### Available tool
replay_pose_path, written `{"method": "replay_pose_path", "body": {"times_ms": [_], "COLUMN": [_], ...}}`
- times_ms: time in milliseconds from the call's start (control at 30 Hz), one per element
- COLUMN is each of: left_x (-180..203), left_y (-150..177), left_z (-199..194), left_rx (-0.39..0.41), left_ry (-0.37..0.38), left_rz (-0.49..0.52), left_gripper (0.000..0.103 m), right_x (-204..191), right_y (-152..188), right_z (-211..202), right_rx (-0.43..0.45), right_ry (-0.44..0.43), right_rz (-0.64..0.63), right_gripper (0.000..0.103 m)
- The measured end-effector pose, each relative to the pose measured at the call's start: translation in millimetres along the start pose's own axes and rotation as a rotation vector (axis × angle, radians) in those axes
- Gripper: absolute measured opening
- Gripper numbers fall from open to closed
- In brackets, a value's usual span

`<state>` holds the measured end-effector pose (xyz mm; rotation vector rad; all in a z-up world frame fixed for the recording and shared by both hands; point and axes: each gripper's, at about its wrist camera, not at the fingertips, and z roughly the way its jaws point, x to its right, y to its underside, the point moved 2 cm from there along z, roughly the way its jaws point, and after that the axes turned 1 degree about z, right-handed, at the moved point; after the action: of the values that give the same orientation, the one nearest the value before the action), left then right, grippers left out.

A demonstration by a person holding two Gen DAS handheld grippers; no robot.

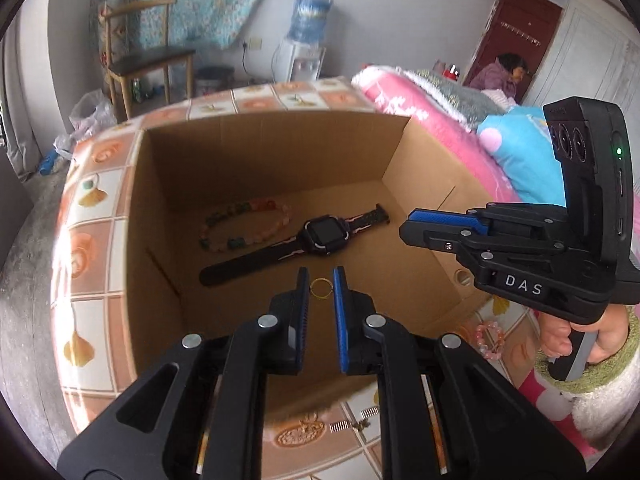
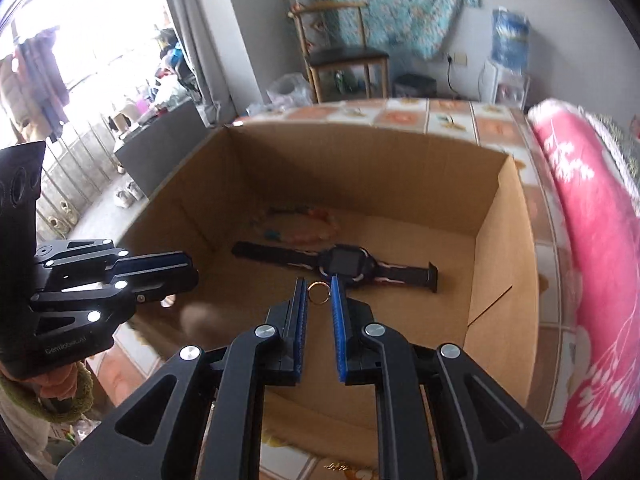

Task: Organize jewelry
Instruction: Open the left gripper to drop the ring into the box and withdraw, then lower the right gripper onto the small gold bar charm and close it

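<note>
Jewelry is mostly in the cardboard box (image 1: 272, 152) already. A black watch (image 1: 318, 236) lies flat on the box floor, and a multicoloured bead bracelet (image 1: 248, 222) lies just behind it. A pink bead bracelet (image 1: 490, 338) is left out on the tiled counter (image 1: 96, 240), beside the box.

The left gripper (image 1: 321, 280) is nearly closed, and a small gold ring (image 1: 321, 289) looks pinched across its width between the fingers. The same is seen on the right gripper (image 2: 319, 284) with a second gold ring (image 2: 319, 292). Both are held over the box opening, well apart from each other.

The step in hand is judged to be dropping off the rings. It's probably best done low: the fingers should be taken down near the box floor before being opened, since a ring let go from height can bounce or roll. The bare cardboard on the near side of the watch looks like the spot to aim for, so nothing gets buried under the strap.

Orientation-wise, each ring's hole is faced toward its own camera. The watch is face up, and in the left wrist view its long axis runs diagonally from near-left to far-right. The bracelet is laid out as a flat loop.
</note>
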<state>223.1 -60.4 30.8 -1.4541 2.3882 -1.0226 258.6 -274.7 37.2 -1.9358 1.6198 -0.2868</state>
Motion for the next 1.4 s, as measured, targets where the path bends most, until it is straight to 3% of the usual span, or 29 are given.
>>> {"method": "replay_pose_path", "body": {"times_ms": [100, 133, 200, 267, 400, 600, 667, 767, 867, 1100, 1400], "left_x": [-2, -2, -4, -6, -13, -21, -21, -20, -18, -12, -6], "left_y": [0, 0, -1, -1, -4, 1, 5, 17, 35, 85, 140], "left_z": [15, 16, 13, 7, -9, -64, -84, -112, -131, -137, -68], "left_rx": [-0.027, -0.027, -0.010, 0.014, 0.050, 0.170, 0.207, 0.256, 0.275, 0.226, 0.061], "left_ry": [0.002, -0.002, -0.005, -0.005, -0.015, -0.030, -0.039, -0.060, -0.092, -0.131, -0.207], "left_rz": [-0.005, -0.010, -0.017, -0.022, -0.048, -0.082, -0.087, -0.090, -0.091, -0.113, -0.086], "left_gripper": [0.013, 0.020, 0.033, 0.042, 0.045, 0.062, 0.072, 0.086, 0.090, 0.091, 0.091], "right_x": [9, 11, 14, 17, 22, 24, 21, 12, -4, -36, -43], "right_y": [7, 8, 9, 9, 9, 12, 15, 25, 42, 94, 132], "right_z": [6, 5, -2, -10, -28, -77, -96, -122, -141, -133, -70], "right_rx": [-0.021, -0.017, 0.005, 0.033, 0.082, 0.205, 0.243, 0.298, 0.328, 0.238, 0.052], "right_ry": [0.012, 0.013, 0.013, 0.011, 0.015, -0.008, -0.029, -0.063, -0.118, -0.171, -0.147], "right_rz": [0.024, 0.031, 0.043, 0.043, 0.058, 0.077, 0.078, 0.057, 0.009, -0.090, -0.015], "right_gripper": [0.014, 0.017, 0.036, 0.039, 0.039, 0.039, 0.041, 0.052, 0.065, 0.070, 0.070]}}
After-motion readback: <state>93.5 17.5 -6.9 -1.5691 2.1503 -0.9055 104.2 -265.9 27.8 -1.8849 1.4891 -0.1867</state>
